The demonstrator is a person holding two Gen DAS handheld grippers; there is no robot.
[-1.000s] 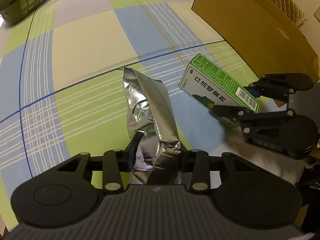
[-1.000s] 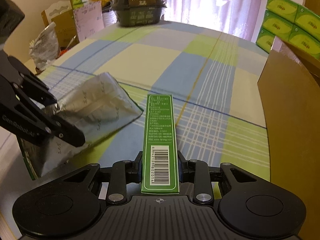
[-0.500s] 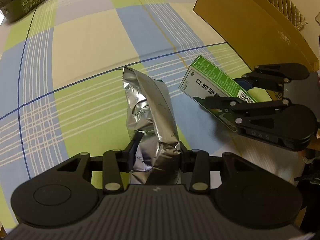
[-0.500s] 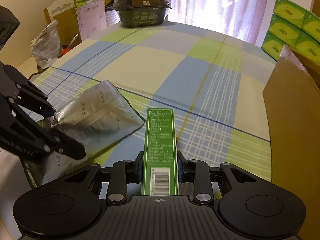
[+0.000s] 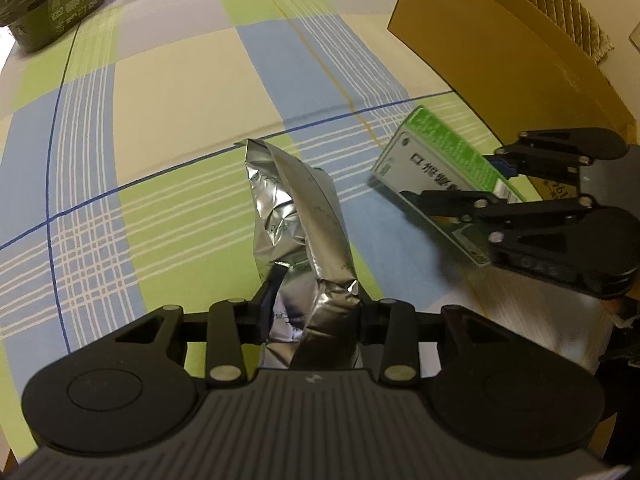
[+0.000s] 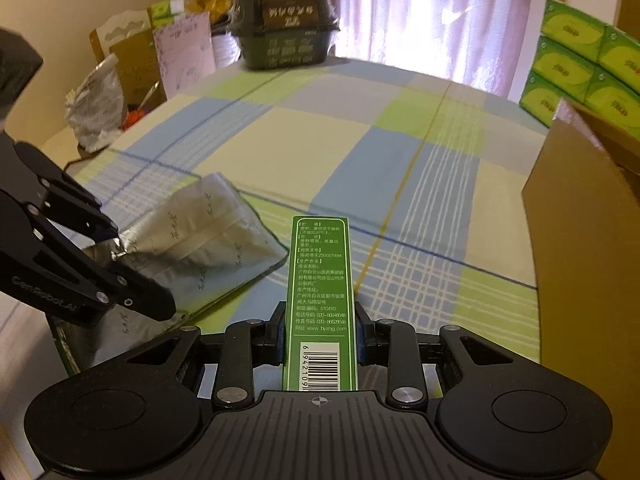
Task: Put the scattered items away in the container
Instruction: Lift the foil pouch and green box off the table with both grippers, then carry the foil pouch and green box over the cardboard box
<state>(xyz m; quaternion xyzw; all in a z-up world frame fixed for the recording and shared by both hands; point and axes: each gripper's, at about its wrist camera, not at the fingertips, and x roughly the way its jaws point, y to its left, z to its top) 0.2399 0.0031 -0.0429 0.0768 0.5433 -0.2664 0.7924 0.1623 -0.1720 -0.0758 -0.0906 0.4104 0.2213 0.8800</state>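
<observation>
**Both tongs loaded beside the cardboard box**

The checked cloth (image 5: 192,92) covers the counter, and its near edge is cut off by the gripper bodies in both views. The cardboard box (image 5: 500,52) stands at the right side of the counter; only its outer wall and a flap show, so what lies inside is hidden. At the far end a dark green tub (image 6: 286,26) sits with its lettering upside down, and stacked green tissue packs (image 6: 580,60) rise behind the box.

The left tongs (image 5: 310,312) are clenched on a crumpled silver foil bag (image 5: 296,216), its long axis running away from the camera and its far end over the cloth. Its near end disappears under the gripper body.

The right tongs (image 6: 320,332) grasp a slim green carton (image 6: 320,280) by its long sides, barcode end nearest the camera, far end pointing across the counter. In the left wrist view the carton is lifted off the cloth, just short of the box; its print is too small to read.
</observation>
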